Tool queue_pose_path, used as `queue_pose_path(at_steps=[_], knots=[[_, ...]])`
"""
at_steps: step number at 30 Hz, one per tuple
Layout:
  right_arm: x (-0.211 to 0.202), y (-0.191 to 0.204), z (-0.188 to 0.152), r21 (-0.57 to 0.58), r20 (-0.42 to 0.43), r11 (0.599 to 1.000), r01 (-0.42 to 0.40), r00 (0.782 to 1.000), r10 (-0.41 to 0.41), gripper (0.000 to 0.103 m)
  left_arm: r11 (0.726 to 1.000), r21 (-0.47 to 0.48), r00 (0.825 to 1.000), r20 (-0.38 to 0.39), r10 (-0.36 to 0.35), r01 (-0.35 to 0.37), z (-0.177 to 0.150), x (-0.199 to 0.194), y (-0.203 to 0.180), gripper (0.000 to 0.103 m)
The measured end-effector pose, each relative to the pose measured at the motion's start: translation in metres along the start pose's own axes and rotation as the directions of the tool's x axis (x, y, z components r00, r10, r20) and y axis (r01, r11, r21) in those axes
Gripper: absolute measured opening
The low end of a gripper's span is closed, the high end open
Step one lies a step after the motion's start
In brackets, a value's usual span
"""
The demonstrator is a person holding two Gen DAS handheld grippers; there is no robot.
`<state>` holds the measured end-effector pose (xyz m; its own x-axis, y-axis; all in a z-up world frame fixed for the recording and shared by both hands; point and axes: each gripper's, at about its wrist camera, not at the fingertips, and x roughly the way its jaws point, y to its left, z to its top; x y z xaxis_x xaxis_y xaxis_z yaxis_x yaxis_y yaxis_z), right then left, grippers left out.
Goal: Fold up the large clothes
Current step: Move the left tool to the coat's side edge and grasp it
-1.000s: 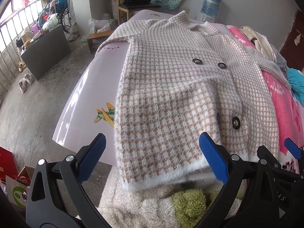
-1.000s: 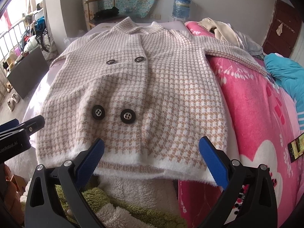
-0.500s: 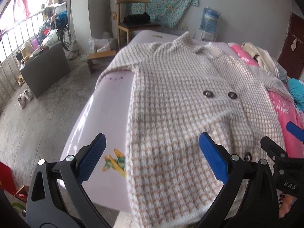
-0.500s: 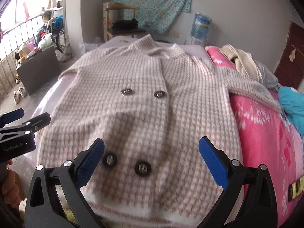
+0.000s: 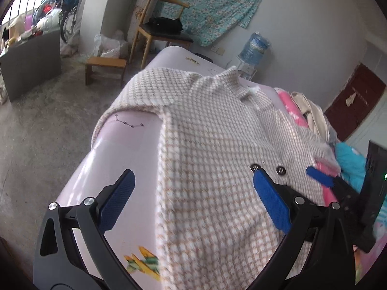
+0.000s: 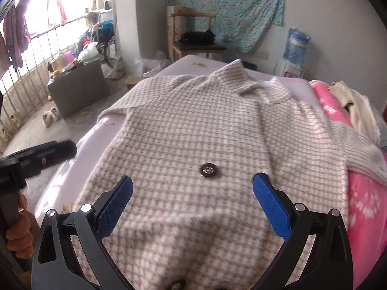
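The coat's [image 6: 193, 145] bottom edge runs off the picture. A button [image 6: 177, 285] low down is cut off and blurry. The coat's near part looks blurry. The bed [image 5: 125, 149] under the coat is mostly hidden.

No legible text (perhaps blur).

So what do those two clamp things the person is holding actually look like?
Each gripper, left and right, is a black plastic frame of hollow, triangle-shaped arms joined by silver rivets. The two fingers carry flat, bright blue pads with a fine dotted texture.
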<state>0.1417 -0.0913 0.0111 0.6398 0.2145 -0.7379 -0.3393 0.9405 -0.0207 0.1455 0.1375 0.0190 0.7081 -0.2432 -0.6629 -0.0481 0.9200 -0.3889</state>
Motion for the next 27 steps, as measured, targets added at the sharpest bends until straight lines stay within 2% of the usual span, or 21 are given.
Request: queue_pose_path(at_steps=[4,6,8,11,13,14,15,16,18,21,22,23,24,25,27], knots=[[0.020,0.010,0.011,-0.030,-0.026,0.999,-0.028,0.999,0.027,0.097,0.992,-0.064,0.994,0.035,0.108,-0.106,0.039,0.006,0.039,0.095],[0.029,0.012,0.015,-0.036,-0.038,0.998,-0.046,0.998,0.044,0.097,0.981,-0.168,0.995,0.019,0.100,-0.095,0.061,0.017,0.075,0.095],[0.037,0.013,0.017,-0.041,-0.048,0.998,-0.055,0.997,0.053,0.097,0.953,-0.292,0.997,-0.031,0.070,-0.076,0.075,0.033,0.113,0.095],[0.050,0.017,0.021,-0.063,-0.066,0.997,-0.052,0.997,0.047,0.097,0.840,-0.543,0.993,-0.099,-0.065,0.001,0.082,0.073,0.185,0.095],[0.058,0.020,0.022,-0.076,-0.080,0.996,-0.048,0.996,0.042,0.097,0.726,-0.686,0.974,-0.130,-0.186,0.047,0.076,0.107,0.229,0.095],[0.062,0.021,0.022,-0.079,-0.087,0.996,-0.042,0.996,0.035,0.097,0.674,-0.737,0.966,-0.137,-0.219,0.049,0.070,0.120,0.243,0.095],[0.066,0.023,0.022,-0.082,-0.095,0.996,-0.035,0.995,0.027,0.097,0.596,-0.801,0.955,-0.136,-0.265,0.051,0.060,0.138,0.263,0.095],[0.071,0.023,0.022,-0.084,-0.103,0.996,-0.029,0.994,0.020,0.097,0.544,-0.837,0.944,-0.136,-0.301,0.053,0.052,0.152,0.274,0.095],[0.080,0.025,0.021,-0.084,-0.126,0.996,-0.012,0.992,0.002,0.097,0.410,-0.911,0.913,-0.121,-0.390,0.054,0.028,0.182,0.296,0.095],[0.092,0.027,0.020,-0.086,-0.153,0.996,0.006,0.988,-0.019,0.097,0.314,-0.949,0.894,-0.127,-0.431,0.017,-0.002,0.215,0.309,0.095],[0.095,0.028,0.020,-0.088,-0.159,0.996,0.010,0.987,-0.024,0.097,0.271,-0.963,0.886,-0.113,-0.450,0.014,-0.011,0.224,0.313,0.095],[0.098,0.029,0.021,-0.089,-0.163,0.996,0.015,0.986,-0.030,0.097,0.205,-0.978,0.874,-0.078,-0.479,0.025,-0.023,0.235,0.316,0.095],[0.100,0.030,0.021,-0.092,-0.168,0.996,0.023,0.985,-0.038,0.097,0.165,-0.986,0.867,-0.058,-0.495,0.029,-0.032,0.243,0.318,0.095],[0.103,0.031,0.022,-0.093,-0.171,0.995,0.028,0.984,-0.044,0.097,0.142,-0.989,0.860,-0.045,-0.508,0.031,-0.039,0.251,0.320,0.095],[0.105,0.032,0.024,-0.092,-0.174,0.995,0.036,0.983,-0.052,0.097,0.120,-0.992,0.847,-0.023,-0.531,0.048,-0.047,0.262,0.322,0.095]])
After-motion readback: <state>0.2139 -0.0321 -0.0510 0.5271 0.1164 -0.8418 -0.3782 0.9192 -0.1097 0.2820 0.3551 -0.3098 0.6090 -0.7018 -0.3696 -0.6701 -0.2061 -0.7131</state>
